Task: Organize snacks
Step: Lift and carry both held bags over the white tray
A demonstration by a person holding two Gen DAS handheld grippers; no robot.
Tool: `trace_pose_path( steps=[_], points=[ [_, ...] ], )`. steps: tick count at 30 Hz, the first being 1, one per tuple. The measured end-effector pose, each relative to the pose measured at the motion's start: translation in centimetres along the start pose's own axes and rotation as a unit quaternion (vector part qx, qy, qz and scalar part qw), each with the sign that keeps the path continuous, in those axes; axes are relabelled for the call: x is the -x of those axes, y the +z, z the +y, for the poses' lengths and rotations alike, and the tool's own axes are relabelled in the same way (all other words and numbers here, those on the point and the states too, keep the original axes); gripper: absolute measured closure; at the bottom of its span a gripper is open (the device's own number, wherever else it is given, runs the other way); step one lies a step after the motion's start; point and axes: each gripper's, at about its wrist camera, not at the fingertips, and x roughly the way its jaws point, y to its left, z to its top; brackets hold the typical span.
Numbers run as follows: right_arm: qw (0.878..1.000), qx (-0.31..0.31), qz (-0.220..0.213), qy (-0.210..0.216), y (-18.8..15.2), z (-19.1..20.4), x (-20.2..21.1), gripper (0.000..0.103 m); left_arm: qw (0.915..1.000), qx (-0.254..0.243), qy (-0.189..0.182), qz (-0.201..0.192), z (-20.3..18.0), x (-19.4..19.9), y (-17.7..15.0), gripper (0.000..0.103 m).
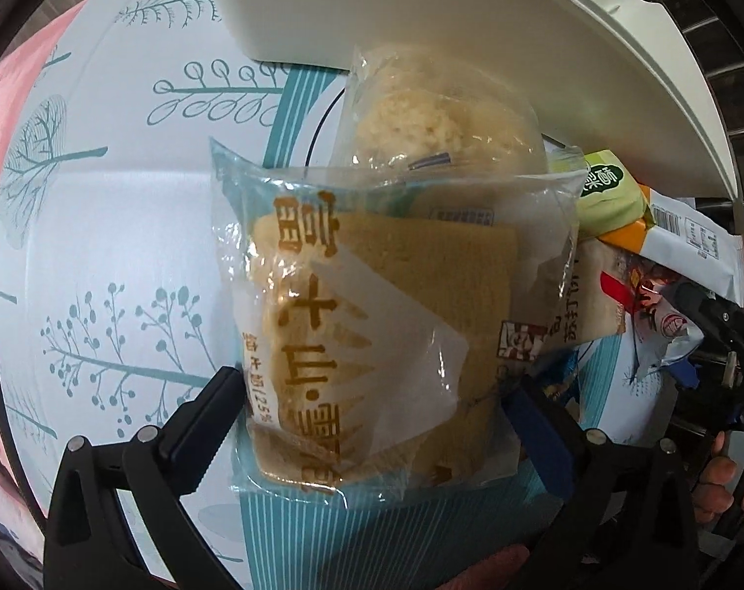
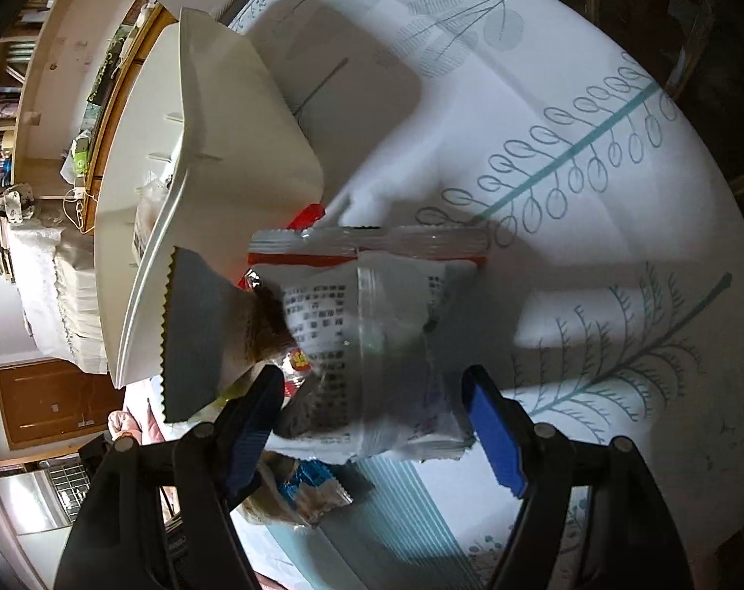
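Left wrist view: left gripper (image 1: 372,423) at lower centre, black fingers (image 1: 202,413) spread to either side of a clear toast pack (image 1: 372,319) with brown lettering, pads at the wrapper's edges; real grasp or mere contact impossible to tell. Behind it, at upper centre, a clear bun pack (image 1: 421,118) leaning against the white bin (image 1: 421,10) that fills the top of the frame. At right, a heap of snacks: green pack (image 1: 613,196), white pack (image 1: 691,241) with a barcode, cracker pack (image 1: 598,295) with red print, all overlapping, the toast pack touching the heap's left side. Tablecloth (image 1: 126,221) white with teal tree prints, filling the left half. At far right edge, part of the right gripper and a hand (image 1: 721,482).

Right wrist view: right gripper (image 2: 372,413) at lower centre, blue pads (image 2: 495,432) apart on both sides of a white printed pack (image 2: 372,334); left pad touching the wrapper, right pad just beside it, so neither clearly clenched nor clearly released. Above that, a red-and-clear pack (image 2: 372,246) lying flat on the tablecloth (image 2: 593,172). To the left, a grey pack (image 2: 195,334) with a zigzag edge against the rim of the white bin (image 2: 234,113), which runs up the left-centre of the frame. Below the gripper's left finger, a blue pack (image 2: 313,486). Shelves and a wooden door blurred at the far left.
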Motion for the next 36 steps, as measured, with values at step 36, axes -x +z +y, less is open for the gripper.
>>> trace_pose_path(
  steps=[36],
  points=[
    [0.996, 0.066, 0.009, -0.066, -1.8, 0.0, 2.3, 0.047, 0.9922, 0.078, 0.055, -0.080, 1.1, 2.5, -6.0, 0.013]
  ],
)
